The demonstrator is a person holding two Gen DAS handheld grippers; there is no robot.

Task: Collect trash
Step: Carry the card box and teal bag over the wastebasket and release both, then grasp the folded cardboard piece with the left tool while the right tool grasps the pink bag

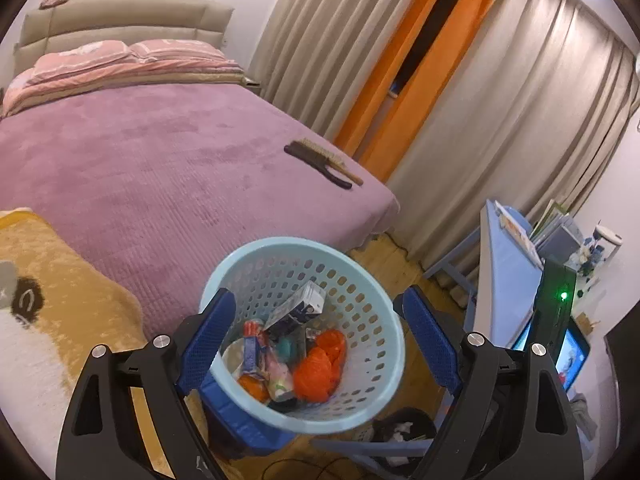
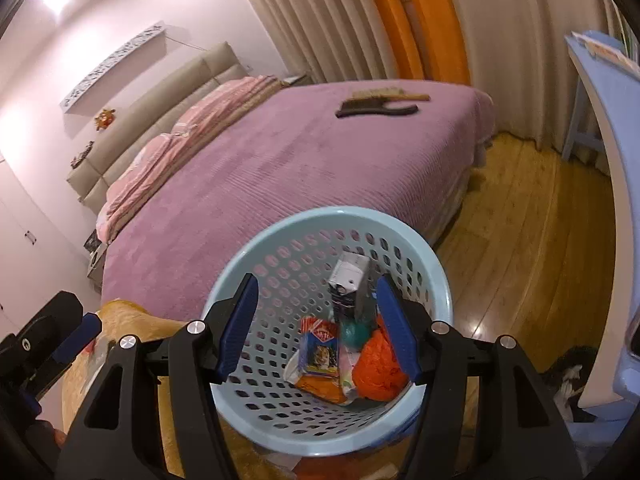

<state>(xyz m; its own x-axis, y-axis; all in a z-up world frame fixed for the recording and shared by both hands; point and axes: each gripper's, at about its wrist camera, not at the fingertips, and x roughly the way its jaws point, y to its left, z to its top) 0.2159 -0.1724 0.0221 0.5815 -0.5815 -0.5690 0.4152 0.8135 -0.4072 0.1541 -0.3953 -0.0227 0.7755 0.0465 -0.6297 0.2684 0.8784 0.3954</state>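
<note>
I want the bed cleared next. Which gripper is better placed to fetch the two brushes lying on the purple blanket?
Probably the right gripper: the brushes lie nearly straight ahead of its open fingers. From the left gripper, also open, they sit about as centred, so the edge is slight.

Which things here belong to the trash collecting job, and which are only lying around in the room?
For the job:
- light blue basket
- orange plastic bag inside it
- carton inside it
- snack wrapper inside it

Lying about:
- two brushes on the purple bed cover
- books on the blue desk
</note>
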